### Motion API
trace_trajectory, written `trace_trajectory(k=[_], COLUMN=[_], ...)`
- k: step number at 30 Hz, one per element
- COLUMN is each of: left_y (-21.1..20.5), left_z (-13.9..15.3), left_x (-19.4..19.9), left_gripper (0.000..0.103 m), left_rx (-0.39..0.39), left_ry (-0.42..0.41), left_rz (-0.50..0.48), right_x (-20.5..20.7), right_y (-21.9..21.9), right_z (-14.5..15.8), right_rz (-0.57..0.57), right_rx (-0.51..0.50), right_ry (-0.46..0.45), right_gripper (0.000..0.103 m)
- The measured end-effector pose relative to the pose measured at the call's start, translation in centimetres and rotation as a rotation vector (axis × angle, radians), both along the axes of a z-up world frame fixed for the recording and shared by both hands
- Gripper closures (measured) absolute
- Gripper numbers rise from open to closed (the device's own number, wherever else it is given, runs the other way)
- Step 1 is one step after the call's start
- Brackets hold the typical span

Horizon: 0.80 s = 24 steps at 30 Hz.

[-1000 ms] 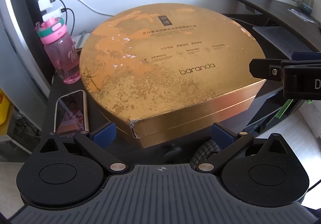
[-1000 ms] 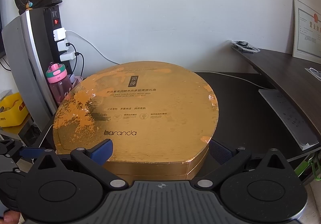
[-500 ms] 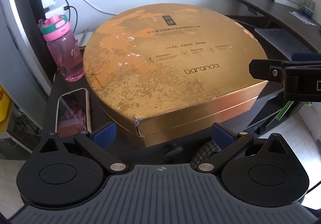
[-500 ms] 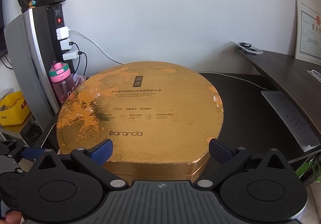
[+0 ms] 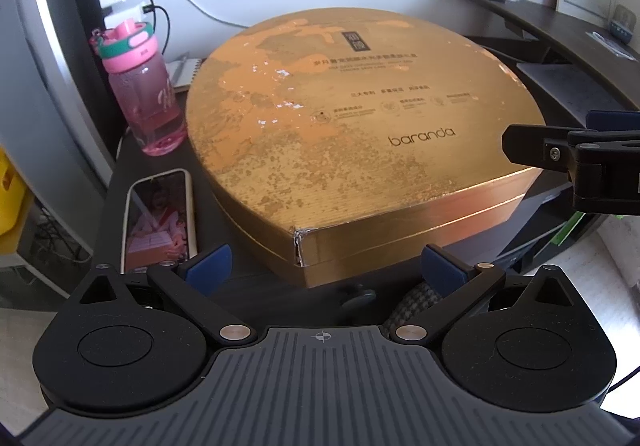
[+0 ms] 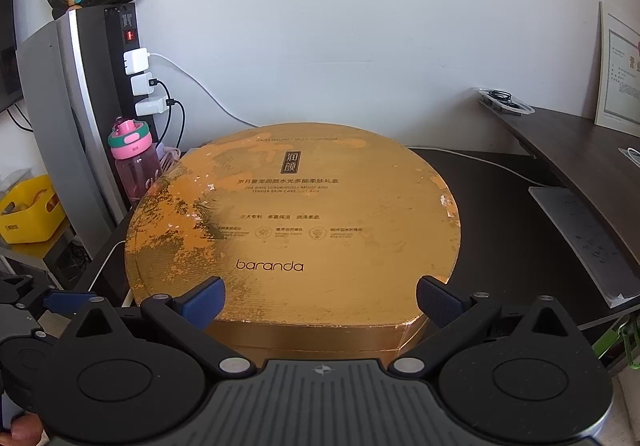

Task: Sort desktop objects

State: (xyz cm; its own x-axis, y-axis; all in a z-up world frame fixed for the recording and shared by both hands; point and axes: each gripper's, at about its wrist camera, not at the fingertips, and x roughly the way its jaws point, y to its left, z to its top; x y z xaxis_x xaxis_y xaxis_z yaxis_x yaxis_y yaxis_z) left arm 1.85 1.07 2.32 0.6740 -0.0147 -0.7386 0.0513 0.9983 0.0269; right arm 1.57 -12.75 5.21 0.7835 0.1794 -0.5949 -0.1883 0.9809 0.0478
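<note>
Right now both my grippers sit at the near edge of the box point(image 5: 360, 142), fingers spread wide, nothing held. Left gripper point(image 5: 324, 266) faces the box's torn near corner, not touching. Right gripper point(image 6: 320, 298) is over the box's near rim, tips either side of the "baranda" print; contact I cannot tell. Box is gold, worn, lid on, lying flat on the desk point(image 6: 500, 214) and filling most of it. Phone point(image 5: 160, 222) lies flat just left of the box, screen lit. Pink bottle point(image 5: 144, 98) stands upright past the phone, near the box's left rim. Notebook point(image 5: 184, 70) behind the bottle, partly hidden by the box. Power strip point(image 6: 132, 62) with chargers rises behind the bottle. Papers point(image 6: 580, 238) lie right of the box, apart.
</note>
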Motion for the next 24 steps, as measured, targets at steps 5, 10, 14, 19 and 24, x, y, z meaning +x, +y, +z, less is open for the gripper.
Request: trace_trajectory(k=[5, 10, 14, 19, 24], left_y=[-0.4, -0.9, -1.2, -1.8, -2.3], left_z=[0.1, 0.1, 0.0, 0.0, 0.0], left_x=[0.0, 0.1, 0.2, 0.3, 0.3], left_gripper=[0.0, 0.0, 0.0, 0.0, 0.0], left_rx=[0.008, 0.014, 0.019, 0.027, 0.041], left_ry=[-0.005, -0.002, 0.002, 0.007, 0.0], left_rz=[-0.012, -0.02, -0.021, -0.034, -0.05], right_x=[-0.1, -0.1, -0.1, 0.0, 0.1], right_y=[-0.3, -0.6, -1.0, -1.5, -1.8], right_z=[-0.1, -0.1, -0.3, -0.4, -0.5], right_rz=[-0.01, -0.017, -0.021, -0.025, -0.031], right_rx=[0.003, 0.009, 0.015, 0.021, 0.025], right_ry=[-0.001, -0.001, 0.001, 0.003, 0.005], right_gripper=[0.001, 0.001, 0.001, 0.001, 0.001])
